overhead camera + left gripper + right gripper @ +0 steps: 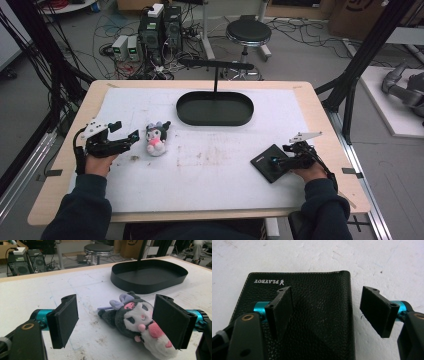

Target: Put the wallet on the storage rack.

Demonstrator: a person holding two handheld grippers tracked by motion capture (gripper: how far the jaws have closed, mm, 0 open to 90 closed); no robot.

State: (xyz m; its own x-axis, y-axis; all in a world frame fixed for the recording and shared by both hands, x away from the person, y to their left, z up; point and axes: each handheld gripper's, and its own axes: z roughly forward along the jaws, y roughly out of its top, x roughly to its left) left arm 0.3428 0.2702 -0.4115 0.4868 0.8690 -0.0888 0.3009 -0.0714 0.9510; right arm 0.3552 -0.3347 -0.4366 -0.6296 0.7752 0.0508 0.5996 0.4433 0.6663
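Note:
A small plush toy (156, 139), dark grey and white with a pink belly, lies on its back on the white mat at the left. My left gripper (126, 132) rests just left of it with its jaws pointing at it. In the left gripper view the jaws (115, 302) stand wide apart; the plush toy (132, 317) lies between and beyond them, its lower body hidden behind the right jaw, no pad pressing on it. My right gripper (278, 163) hovers low over a black leather wallet (268, 161) at the right. Its jaws (327, 291) are open, one above the wallet (317, 315), the other past its folded edge.
A black oval tray (215, 109) sits at the back middle of the mat, with a thin post and crossbar (216, 65) rising behind it. The mat's centre (210, 160) is stained. Beyond the table stand a stool (248, 33) and computer boxes among cables.

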